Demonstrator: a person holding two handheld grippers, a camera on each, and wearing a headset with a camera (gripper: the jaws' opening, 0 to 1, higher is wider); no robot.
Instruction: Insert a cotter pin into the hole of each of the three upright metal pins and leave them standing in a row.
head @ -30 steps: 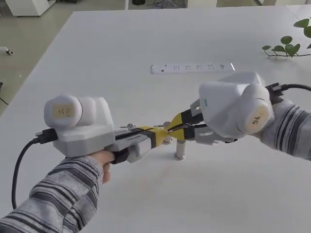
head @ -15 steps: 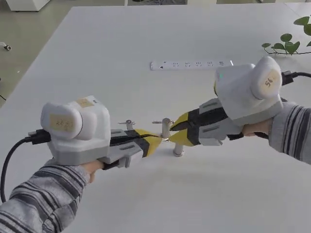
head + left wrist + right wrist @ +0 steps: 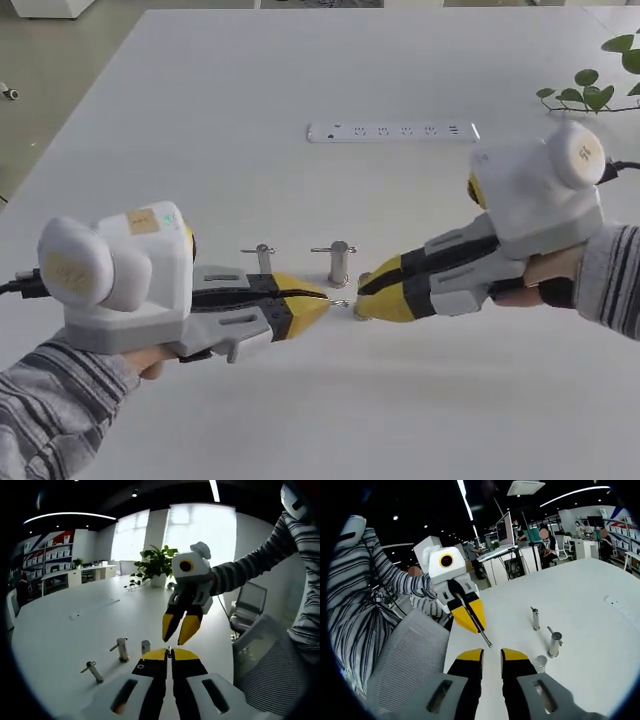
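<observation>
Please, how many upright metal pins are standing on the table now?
3. They stand in a row: the farthest pin, the middle pin, and the nearest pin, just beside the jaws of the right gripper. None seems to be hidden.

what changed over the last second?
The right gripper pulled back to the right and the left gripper to the left: their tongs overlapped, now face tip to tip. Left tongs are shut on a cotter pin, right tongs open. The three metal pins stayed standing.
</observation>
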